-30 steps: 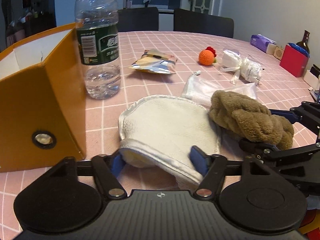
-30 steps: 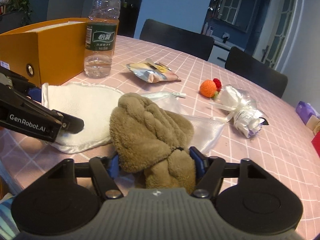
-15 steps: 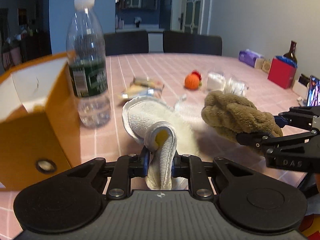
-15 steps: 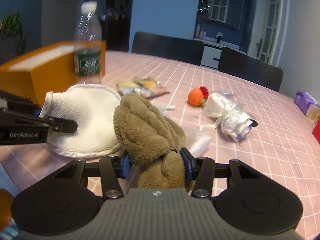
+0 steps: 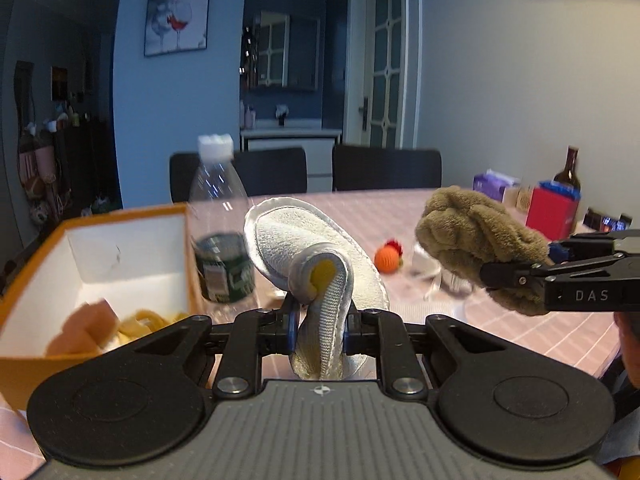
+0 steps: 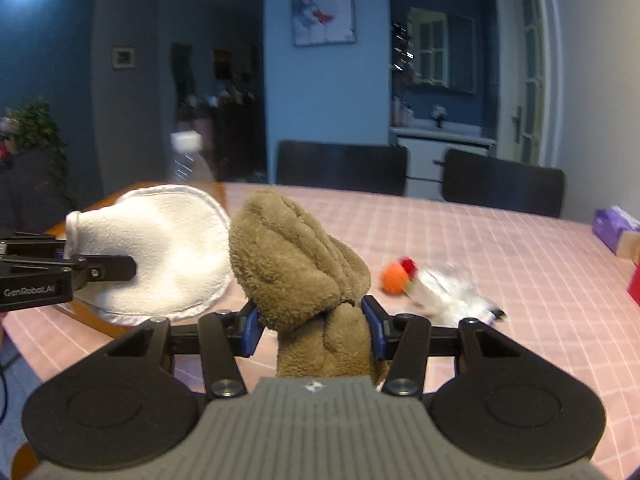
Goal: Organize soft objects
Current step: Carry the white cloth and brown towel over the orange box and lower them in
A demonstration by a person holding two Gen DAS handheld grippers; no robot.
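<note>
Cloth, white and padded (image 5: pixel 320 264), hangs pinched in the left gripper (image 5: pixel 320 330); only this view shows the orange box (image 5: pixel 96 280) open to its left. Right gripper (image 6: pixel 314 326) clamps the brown plush (image 6: pixel 296 272), raised over the table (image 6: pixel 520 280).

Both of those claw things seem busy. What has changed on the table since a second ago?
The left gripper closed on the white mitt and lifted it off the table; the right gripper closed on the brown plush towel and raised it too. The water bottle, orange box, orange ball and pink tablecloth stayed put.
</note>
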